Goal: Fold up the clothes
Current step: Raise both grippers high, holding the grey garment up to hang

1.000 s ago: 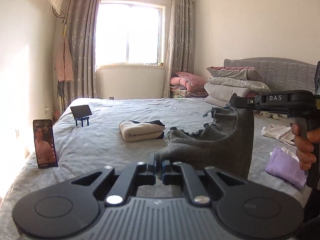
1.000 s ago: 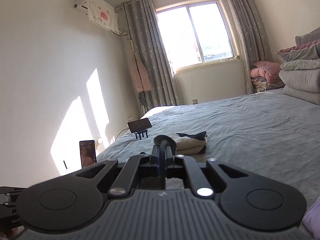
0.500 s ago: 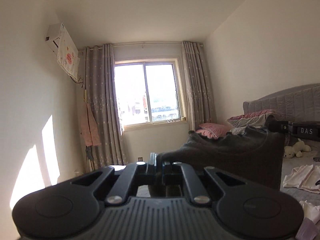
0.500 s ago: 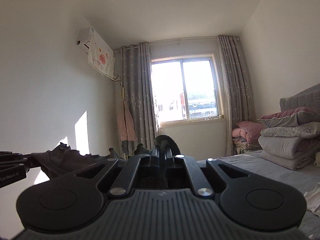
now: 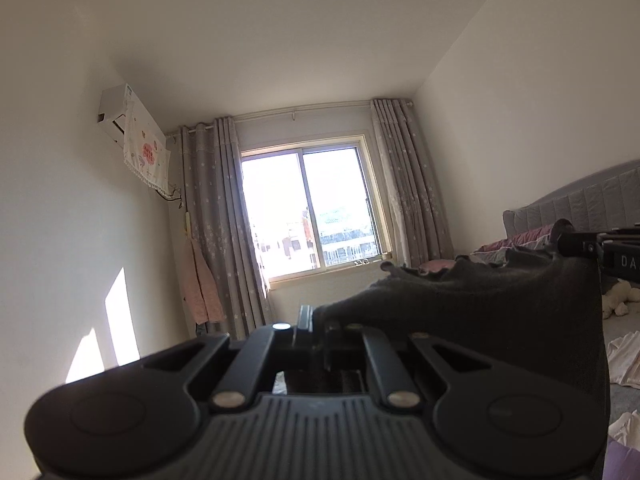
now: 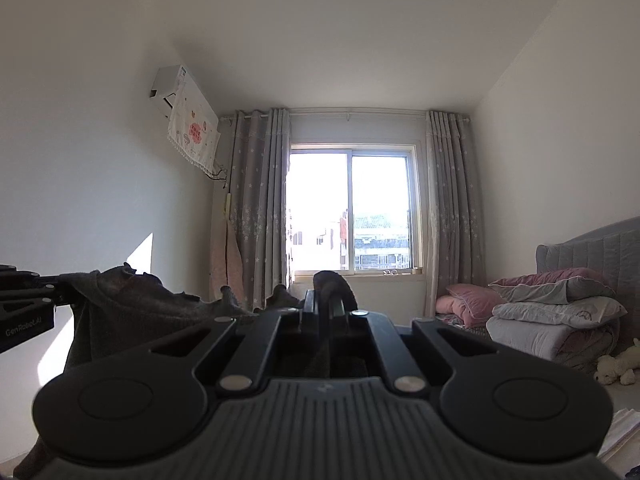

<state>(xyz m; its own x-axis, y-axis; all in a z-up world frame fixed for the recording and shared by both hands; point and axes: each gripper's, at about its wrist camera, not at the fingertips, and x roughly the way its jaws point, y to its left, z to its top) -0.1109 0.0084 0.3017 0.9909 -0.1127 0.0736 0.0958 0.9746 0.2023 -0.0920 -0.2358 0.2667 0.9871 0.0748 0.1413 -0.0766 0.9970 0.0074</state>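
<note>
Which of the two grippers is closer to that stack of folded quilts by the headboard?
The right one. The stack of quilts lies off to the right; the right gripper sits on that side, while the left gripper holds the dark grey garment's far end, away from them.

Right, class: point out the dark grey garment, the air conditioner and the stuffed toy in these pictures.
dark grey garment (image 5: 480,312): left wrist view, middle of the hanging cloth.
air conditioner (image 6: 170,88): right wrist view, white casing above its cloth cover.
stuffed toy (image 6: 616,368): right wrist view, its pale body.
</note>
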